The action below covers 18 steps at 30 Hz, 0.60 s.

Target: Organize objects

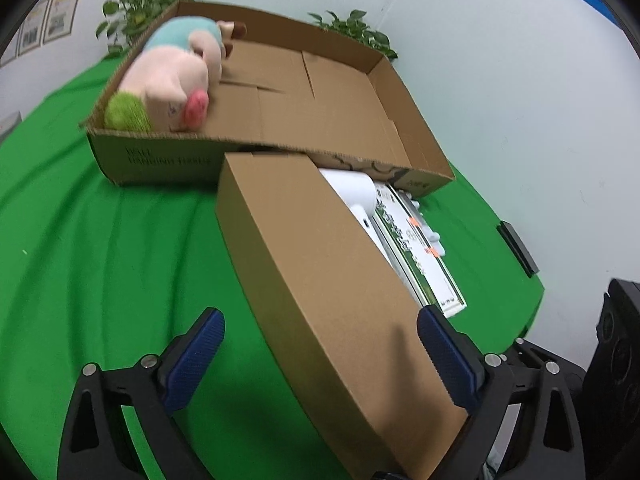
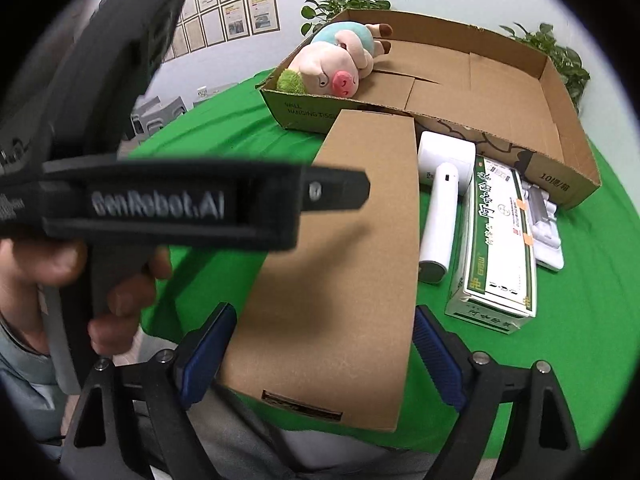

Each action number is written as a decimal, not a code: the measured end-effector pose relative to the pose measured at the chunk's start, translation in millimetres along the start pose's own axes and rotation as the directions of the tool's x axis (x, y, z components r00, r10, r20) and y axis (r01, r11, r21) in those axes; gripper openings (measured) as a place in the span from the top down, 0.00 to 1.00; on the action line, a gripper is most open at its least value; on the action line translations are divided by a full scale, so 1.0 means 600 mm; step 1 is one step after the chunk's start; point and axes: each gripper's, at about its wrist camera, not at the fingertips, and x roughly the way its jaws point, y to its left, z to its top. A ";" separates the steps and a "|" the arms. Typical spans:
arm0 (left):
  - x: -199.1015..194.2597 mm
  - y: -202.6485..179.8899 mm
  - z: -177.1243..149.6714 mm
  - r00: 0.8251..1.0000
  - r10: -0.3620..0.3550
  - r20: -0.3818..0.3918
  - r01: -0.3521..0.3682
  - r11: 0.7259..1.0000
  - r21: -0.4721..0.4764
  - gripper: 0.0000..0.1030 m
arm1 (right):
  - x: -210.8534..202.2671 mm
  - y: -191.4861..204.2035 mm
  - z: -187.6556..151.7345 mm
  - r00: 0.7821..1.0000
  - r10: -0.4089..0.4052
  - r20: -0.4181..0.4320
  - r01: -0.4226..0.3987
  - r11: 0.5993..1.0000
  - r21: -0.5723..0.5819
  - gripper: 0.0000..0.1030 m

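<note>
Your green cloth-covered table (image 2: pixel 240 128) carries everything here. At its far side sits the big open shallow cardboard tray (image 2: pixel 472 76), with the pink plush pig in a teal shirt (image 2: pixel 340 64) lying in its left corner and the rest of the floor bare.

In front of the tray lies the long closed brown cardboard box (image 2: pixel 344 264), its long axis running straight from you toward the tray, far end just about touching the tray's front wall. That's the relation your next move turns on, I'd say: your right gripper (image 2: pixel 324 356) sits square over the near end with 1 blue pad on each long side, jaws spread wide and, far as I can tell, not yet pressing the cardboard. Your left gripper (image 1: pixel 320 360) is also wide, holding nothing, and comes at the same box from the left at a slant, so the right hand looks better lined up to close across the width.

Right of the box, in a row parallel to it: the white handheld device with a round head (image 2: pixel 440 200), the green-and-white printed carton (image 2: pixel 496 248), then a white plastic tray piece (image 2: pixel 544 224) partly hidden behind it.
</note>
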 end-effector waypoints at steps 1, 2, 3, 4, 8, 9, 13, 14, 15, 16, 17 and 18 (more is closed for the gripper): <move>0.004 0.001 -0.001 1.000 -0.013 -0.009 0.013 1.000 -0.005 0.07 | -0.002 -0.007 0.002 1.000 0.027 0.005 -0.027 0.999 0.033 0.16; 0.008 0.002 -0.003 1.000 -0.023 -0.018 0.023 1.000 -0.010 0.08 | -0.003 -0.011 0.002 0.999 0.045 0.008 -0.045 0.997 0.056 0.17; 0.012 0.002 -0.005 0.999 -0.033 -0.029 0.033 0.999 -0.015 0.09 | -0.005 -0.014 0.002 0.998 0.065 0.010 -0.065 0.995 0.078 0.18; 0.016 0.003 -0.008 0.998 -0.041 -0.039 0.041 0.999 -0.021 0.10 | -0.009 -0.018 0.005 0.996 0.093 0.012 -0.094 0.990 0.102 0.20; 0.025 0.004 -0.018 0.996 -0.064 -0.065 0.061 0.997 -0.042 0.13 | -0.014 -0.017 0.005 0.989 0.150 0.014 -0.150 0.980 0.132 0.34; 0.025 0.006 -0.020 0.996 -0.067 -0.062 0.065 0.997 -0.048 0.13 | -0.015 -0.017 0.005 0.989 0.147 0.016 -0.148 0.981 0.127 0.34; 0.026 0.013 -0.021 0.994 -0.084 -0.067 0.078 0.993 -0.085 0.14 | -0.017 -0.016 0.008 0.989 0.147 0.009 -0.147 0.982 0.117 0.33; 0.025 0.012 -0.021 0.994 -0.083 -0.069 0.077 0.993 -0.086 0.15 | -0.018 -0.014 0.009 0.990 0.144 0.008 -0.144 0.983 0.113 0.32; 0.025 0.013 -0.021 0.994 -0.083 -0.071 0.076 0.993 -0.087 0.15 | -0.018 -0.012 0.010 0.990 0.142 0.007 -0.142 0.984 0.106 0.27; 0.025 0.013 -0.022 0.994 -0.083 -0.072 0.076 0.993 -0.088 0.15 | -0.017 -0.005 0.011 0.990 0.140 0.002 -0.140 0.986 0.091 0.21; 0.025 0.014 -0.021 0.994 -0.084 -0.075 0.077 0.993 -0.089 0.15 | -0.015 0.000 0.011 0.991 0.134 -0.001 -0.134 0.988 0.077 0.19; 0.025 0.015 -0.021 0.993 -0.085 -0.077 0.078 0.993 -0.089 0.15 | -0.014 0.007 0.011 0.992 0.123 0.000 -0.123 0.991 0.059 0.15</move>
